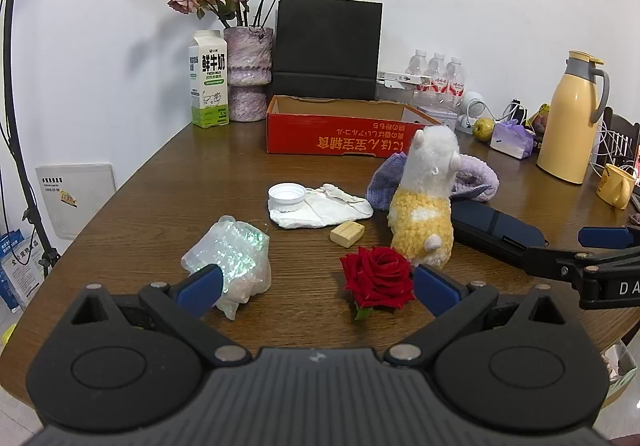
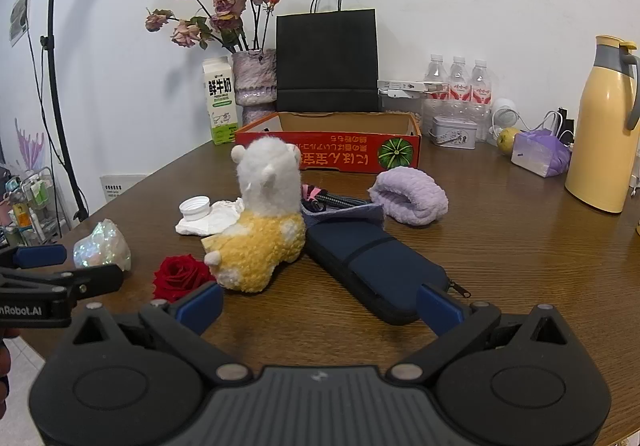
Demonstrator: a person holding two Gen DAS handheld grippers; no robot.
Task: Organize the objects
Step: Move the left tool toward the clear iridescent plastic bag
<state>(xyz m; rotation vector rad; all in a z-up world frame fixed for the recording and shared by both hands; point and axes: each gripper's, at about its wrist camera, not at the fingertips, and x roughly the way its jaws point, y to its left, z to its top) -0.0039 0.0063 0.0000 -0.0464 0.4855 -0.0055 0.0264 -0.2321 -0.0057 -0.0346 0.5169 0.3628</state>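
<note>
My left gripper [image 1: 316,286] hangs open over the wooden table's near edge. A red rose [image 1: 378,278] lies just ahead of its right finger and a shimmering plastic bag [image 1: 230,258] ahead of its left one, neither gripped. Farther off lie a wooden block [image 1: 347,233], a white cap [image 1: 286,196] on crumpled tissue [image 1: 324,210], and a white-and-yellow plush alpaca [image 2: 260,238]. My right gripper [image 2: 320,304] is open too, facing the alpaca and a navy pouch [image 2: 376,266]. A lilac cloth [image 2: 410,196] lies before the open red box [image 2: 328,156].
Along the back wall stand a milk carton [image 1: 209,80], a vase of dried roses [image 1: 248,74], a black paper bag [image 1: 326,46] and water bottles [image 2: 458,86]. At the right are a yellow jug [image 2: 604,126], a tin [image 2: 454,132], a purple bag [image 2: 540,154] and a yellow mug [image 1: 616,186].
</note>
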